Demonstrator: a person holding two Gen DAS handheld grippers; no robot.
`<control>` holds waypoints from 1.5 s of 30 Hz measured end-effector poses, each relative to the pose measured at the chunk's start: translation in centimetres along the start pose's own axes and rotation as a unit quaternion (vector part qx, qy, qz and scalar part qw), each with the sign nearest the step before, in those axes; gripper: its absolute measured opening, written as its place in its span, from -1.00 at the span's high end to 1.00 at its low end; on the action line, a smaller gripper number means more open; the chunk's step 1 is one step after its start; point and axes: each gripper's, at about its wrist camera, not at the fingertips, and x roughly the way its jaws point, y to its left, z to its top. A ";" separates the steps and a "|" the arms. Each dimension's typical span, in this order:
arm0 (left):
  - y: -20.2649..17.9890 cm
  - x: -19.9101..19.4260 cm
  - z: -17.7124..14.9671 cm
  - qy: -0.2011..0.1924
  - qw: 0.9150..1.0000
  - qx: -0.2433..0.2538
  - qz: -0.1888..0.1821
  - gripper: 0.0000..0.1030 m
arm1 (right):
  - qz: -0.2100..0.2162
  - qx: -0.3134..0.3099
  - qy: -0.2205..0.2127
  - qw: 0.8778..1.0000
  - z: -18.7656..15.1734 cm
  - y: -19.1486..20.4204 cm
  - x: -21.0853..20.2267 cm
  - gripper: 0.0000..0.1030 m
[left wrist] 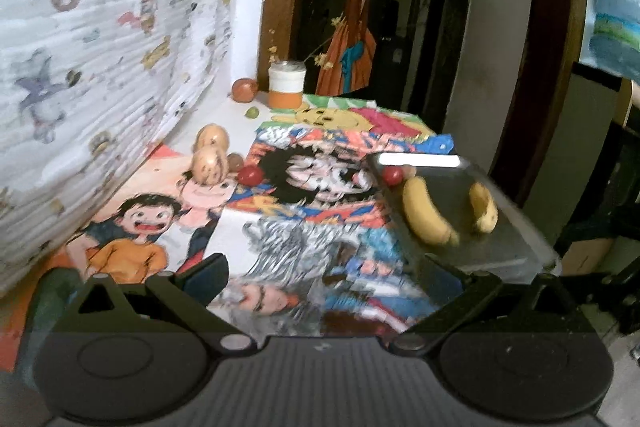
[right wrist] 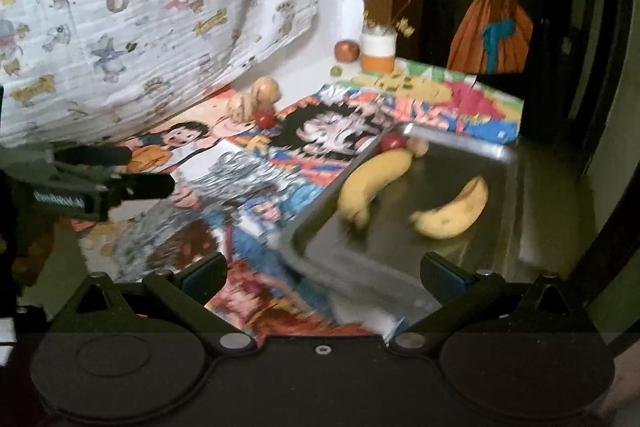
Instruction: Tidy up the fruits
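A metal tray (left wrist: 500, 251) (right wrist: 496, 151) lies at the table's right side and holds two bananas (left wrist: 426, 217) (right wrist: 374, 181), a red round fruit (left wrist: 392, 175) (right wrist: 391, 142) and a small tan fruit (right wrist: 418, 146). On the cartoon cloth lie two tan fruits (left wrist: 210, 163) (right wrist: 242, 107) and a red one (left wrist: 250, 175) (right wrist: 265, 119). My left gripper (left wrist: 328, 279) is open and empty, low over the cloth; it also shows at the left in the right wrist view (right wrist: 140, 171). My right gripper (right wrist: 324, 279) is open and empty at the tray's near edge.
A white and orange jar (left wrist: 286, 85) (right wrist: 378, 51) with dried flowers stands at the back, with a reddish apple (left wrist: 245, 89) (right wrist: 347, 51) and a small green fruit (left wrist: 252, 112) (right wrist: 335, 71) beside it. A printed curtain (left wrist: 100, 47) hangs on the left. A dark doorway lies behind.
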 end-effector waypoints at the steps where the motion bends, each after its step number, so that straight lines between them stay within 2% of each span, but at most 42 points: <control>1: 0.2 -0.1 -0.3 0.004 1.000 0.001 0.005 -1.00 | 0.006 0.002 0.007 1.000 -0.1 0.2 0.0 -0.99; 11: 3.1 -1.4 -2.6 0.040 0.998 -0.024 0.032 -1.00 | 0.037 0.019 0.071 0.997 -0.7 2.5 1.1 -0.99; 24: 5.7 -2.3 -3.6 0.059 0.996 -0.033 0.060 -0.99 | 0.035 -0.008 0.097 0.995 0.4 4.6 3.0 -0.99; 31: 7.2 -1.6 -3.0 0.062 0.994 -0.041 0.078 -0.99 | 0.007 -0.029 0.052 0.998 3.0 5.7 3.5 -0.99; 37: 8.5 -0.7 -2.2 0.061 0.993 -0.041 0.091 -1.00 | 0.012 -0.014 0.019 1.000 6.1 5.7 4.6 -0.99; 45: 10.4 1.0 -0.3 0.047 0.992 -0.049 0.103 -1.00 | -0.007 -0.056 -0.016 0.998 9.6 5.8 6.9 -0.99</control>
